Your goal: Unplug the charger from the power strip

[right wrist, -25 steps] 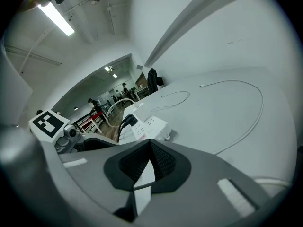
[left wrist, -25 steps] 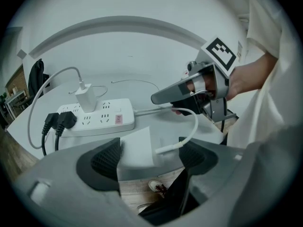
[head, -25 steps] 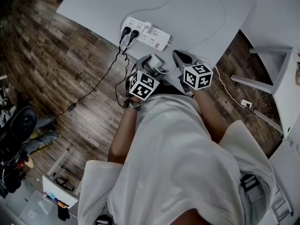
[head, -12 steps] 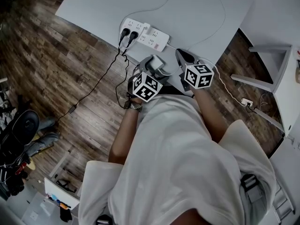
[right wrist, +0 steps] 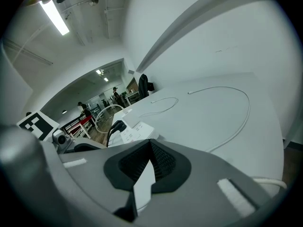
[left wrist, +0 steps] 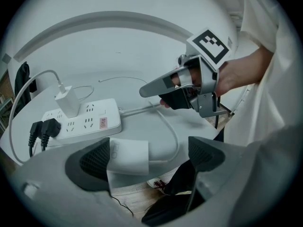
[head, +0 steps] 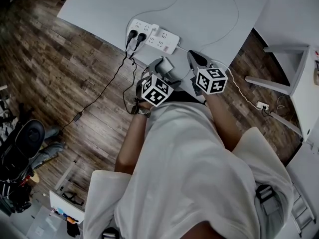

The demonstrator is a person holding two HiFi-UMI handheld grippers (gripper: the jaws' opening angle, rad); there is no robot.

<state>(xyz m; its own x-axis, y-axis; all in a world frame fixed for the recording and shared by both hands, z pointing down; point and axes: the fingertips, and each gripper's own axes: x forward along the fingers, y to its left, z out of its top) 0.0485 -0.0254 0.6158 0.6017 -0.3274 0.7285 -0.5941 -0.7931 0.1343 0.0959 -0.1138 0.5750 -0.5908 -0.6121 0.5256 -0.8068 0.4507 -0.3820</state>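
The white charger point(left wrist: 128, 156) lies unplugged on the white table point(left wrist: 142, 65) near its front edge, its thin cable point(left wrist: 174, 135) curling off to the right. My left gripper point(left wrist: 150, 156) is open around it and its jaws have just been opening. The charger rests beside the left pad point(left wrist: 92, 161) and well clear of the right pad point(left wrist: 207, 152). The white power strip point(left wrist: 83, 119) lies further back. In the head view the charger point(head: 166, 65) sits just ahead of the left gripper point(head: 162, 69). My right gripper point(right wrist: 149, 161) hovers to the right, shut and empty.
A second white charger point(left wrist: 66, 100) and two black plugs point(left wrist: 45, 128) stay plugged into the strip. Thin white cables point(right wrist: 227, 112) loop across the table. Black cords point(head: 107, 86) hang to the wooden floor point(head: 60, 73). A white stand point(head: 286, 68) is at the right.
The left gripper's jaws have spread apart around the charger, which now lies loose on the table. Both hands have stayed almost in place.
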